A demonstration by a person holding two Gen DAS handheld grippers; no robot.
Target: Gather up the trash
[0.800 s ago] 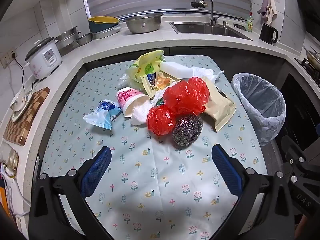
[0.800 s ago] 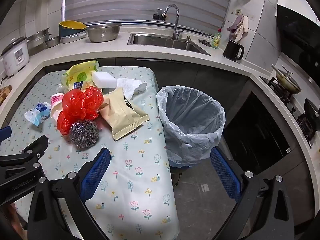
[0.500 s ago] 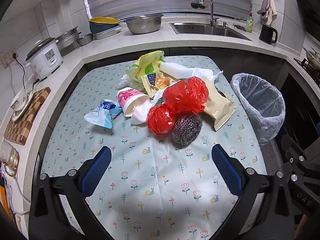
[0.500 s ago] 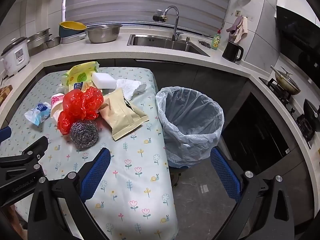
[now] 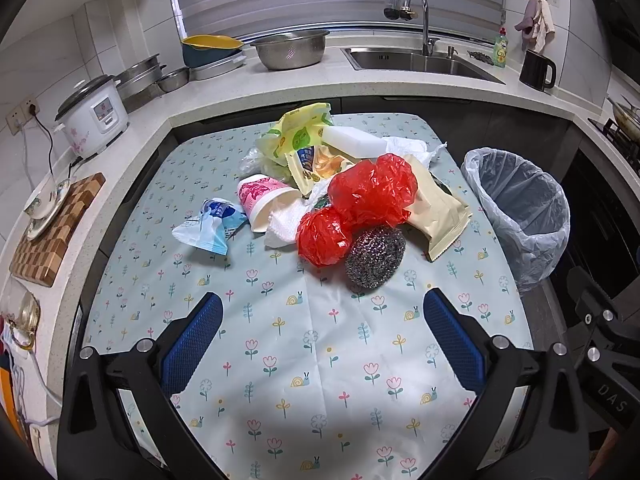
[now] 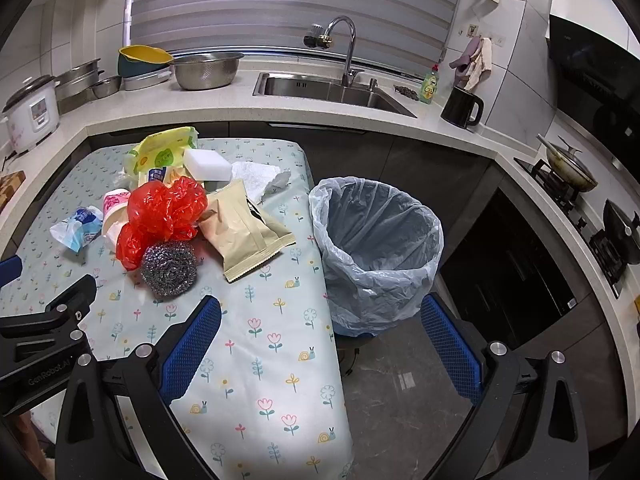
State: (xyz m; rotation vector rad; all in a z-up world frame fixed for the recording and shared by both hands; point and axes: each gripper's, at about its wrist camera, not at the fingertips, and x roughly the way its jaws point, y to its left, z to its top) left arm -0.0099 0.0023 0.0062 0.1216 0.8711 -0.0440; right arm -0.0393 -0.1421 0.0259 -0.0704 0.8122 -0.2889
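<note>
A heap of trash lies on the flowered tablecloth: a steel scourer, a crumpled red plastic bag, a beige pouch, a pink paper cup, a blue-white wrapper, a yellow-green wipes pack and a white sponge. A bin lined with a pale bag stands on the floor at the table's right edge. My left gripper is open and empty, short of the scourer. My right gripper is open and empty, above the table's right edge in front of the bin.
A counter runs around the back with a rice cooker, bowls, a sink with tap and a black kettle. A chequered board lies on the left counter. A stove with a pan is at right.
Both grippers have drifted slightly away from the trash heap and the bin. Nothing has been grasped or moved.
</note>
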